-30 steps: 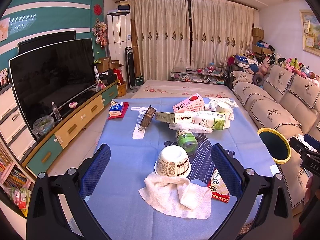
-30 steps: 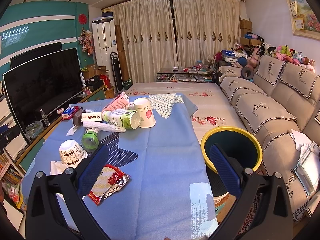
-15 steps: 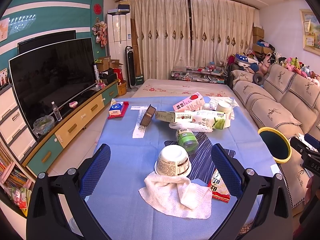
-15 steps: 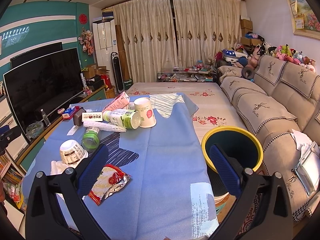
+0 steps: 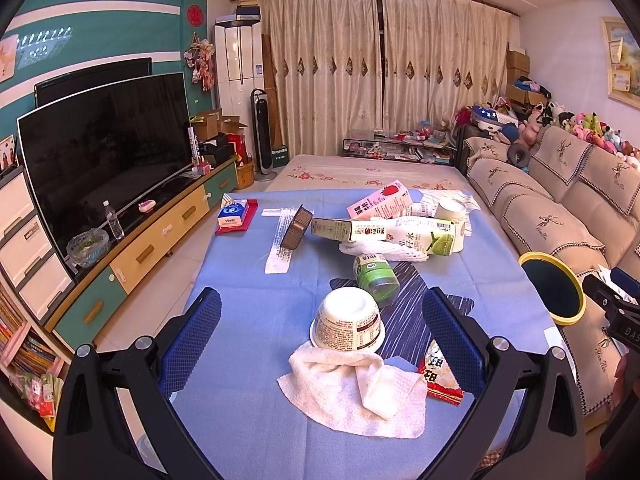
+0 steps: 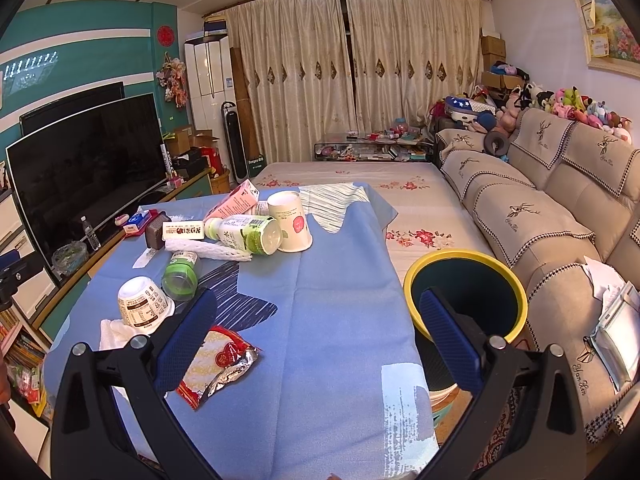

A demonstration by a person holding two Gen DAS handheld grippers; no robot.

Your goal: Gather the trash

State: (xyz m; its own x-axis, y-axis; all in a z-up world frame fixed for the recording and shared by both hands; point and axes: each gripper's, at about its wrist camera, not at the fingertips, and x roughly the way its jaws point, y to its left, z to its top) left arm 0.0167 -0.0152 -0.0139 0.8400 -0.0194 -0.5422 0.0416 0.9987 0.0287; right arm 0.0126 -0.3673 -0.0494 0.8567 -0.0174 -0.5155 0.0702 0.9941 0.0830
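Trash lies on a blue-clothed table (image 5: 248,312). An upturned white cup (image 5: 347,325) rests on a crumpled white paper towel (image 5: 360,392), between the fingers of my open, empty left gripper (image 5: 320,328). A red snack wrapper (image 6: 218,364) lies by my open, empty right gripper (image 6: 316,336); it also shows in the left wrist view (image 5: 440,372). Farther back lie a green-capped bottle (image 5: 376,276), a large green-label bottle (image 5: 424,236), a pink carton (image 5: 380,204) and a paper cup (image 6: 290,222). A yellow-rimmed bin (image 6: 466,292) stands right of the table.
A TV (image 5: 108,148) on a low cabinet runs along the left. A beige sofa (image 6: 560,216) runs along the right. A tissue pack (image 5: 234,216), a receipt (image 5: 280,248) and a brown foil tray (image 5: 297,227) lie on the table's far left.
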